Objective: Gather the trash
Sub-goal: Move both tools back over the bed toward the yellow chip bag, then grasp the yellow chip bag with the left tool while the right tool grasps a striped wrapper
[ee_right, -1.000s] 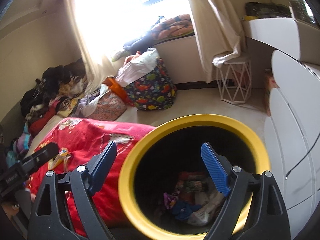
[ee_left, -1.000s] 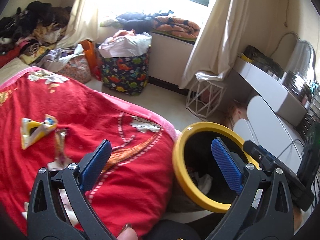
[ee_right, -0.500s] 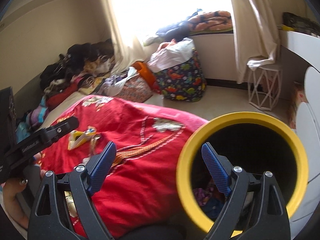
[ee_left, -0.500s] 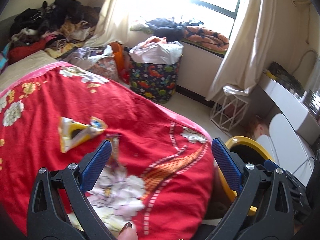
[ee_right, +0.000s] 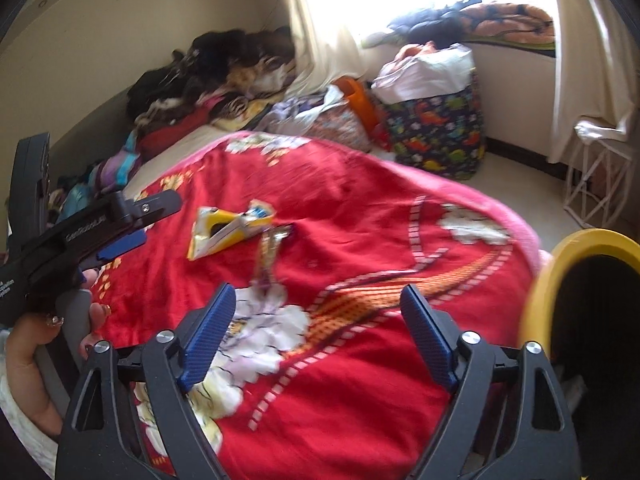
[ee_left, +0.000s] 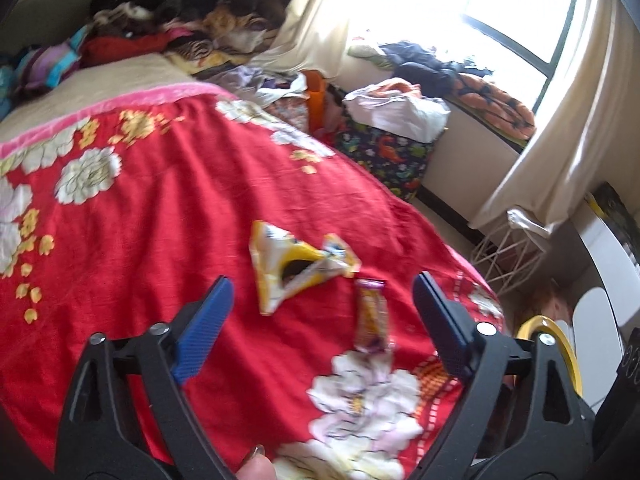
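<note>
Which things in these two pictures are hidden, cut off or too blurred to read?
- Yellow-rimmed bin: right wrist view, cut by the right edge; inside is dark, contents unreadable.
- Same bin in left wrist view: only a rim arc shows behind the gripper frame.
- Thin wrapper: print blurred in both views.
- Yellow wrapper: crumpled, label unreadable.

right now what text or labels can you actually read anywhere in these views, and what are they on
"GenRobot.AI": white print along the black arm of the left gripper, seen from the right wrist; blurred, so a best reading.
More white print lower on that gripper's body: cut off and too blurred to read.
Yellow and white wrapper on the red blanket: print too blurred to read.
Slim brown wrapper: print unreadable.
</note>
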`<state>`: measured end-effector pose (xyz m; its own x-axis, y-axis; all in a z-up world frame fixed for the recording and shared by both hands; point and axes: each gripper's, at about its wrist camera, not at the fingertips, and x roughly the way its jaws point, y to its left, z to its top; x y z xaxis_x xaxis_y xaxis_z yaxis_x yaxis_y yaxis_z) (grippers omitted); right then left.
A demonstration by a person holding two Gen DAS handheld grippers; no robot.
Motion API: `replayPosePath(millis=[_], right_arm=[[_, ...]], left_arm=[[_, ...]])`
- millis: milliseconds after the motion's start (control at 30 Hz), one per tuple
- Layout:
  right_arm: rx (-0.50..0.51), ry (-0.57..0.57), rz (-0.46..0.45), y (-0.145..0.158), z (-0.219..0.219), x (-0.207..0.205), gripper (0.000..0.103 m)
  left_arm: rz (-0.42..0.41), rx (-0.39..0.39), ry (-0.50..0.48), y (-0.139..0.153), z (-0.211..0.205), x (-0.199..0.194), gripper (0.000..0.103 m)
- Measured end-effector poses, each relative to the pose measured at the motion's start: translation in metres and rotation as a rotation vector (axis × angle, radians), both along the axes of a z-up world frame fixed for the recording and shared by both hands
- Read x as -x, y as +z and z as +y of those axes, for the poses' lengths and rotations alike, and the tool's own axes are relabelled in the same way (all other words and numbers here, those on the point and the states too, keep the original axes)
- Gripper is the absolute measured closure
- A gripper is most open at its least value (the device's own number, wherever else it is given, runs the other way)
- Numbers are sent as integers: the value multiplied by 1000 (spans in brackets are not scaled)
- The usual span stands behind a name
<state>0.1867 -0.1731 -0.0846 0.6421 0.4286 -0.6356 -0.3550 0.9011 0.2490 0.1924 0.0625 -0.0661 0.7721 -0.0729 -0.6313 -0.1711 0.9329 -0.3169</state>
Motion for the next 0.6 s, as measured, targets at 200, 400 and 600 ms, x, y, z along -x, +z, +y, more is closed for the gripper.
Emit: replayPosePath(millis=[200,400,600], right_arm=[[-16,68,71,-20,38,-28,43],[-8,96,137,-40,64,-54,52],[-37,150,183,-51,69,-57,93]], left_arm=[[66,52,22,-21,22,-12,44],[110,100,23,-37,30,-22,51],[128,144,7,-49,31,-31,60]])
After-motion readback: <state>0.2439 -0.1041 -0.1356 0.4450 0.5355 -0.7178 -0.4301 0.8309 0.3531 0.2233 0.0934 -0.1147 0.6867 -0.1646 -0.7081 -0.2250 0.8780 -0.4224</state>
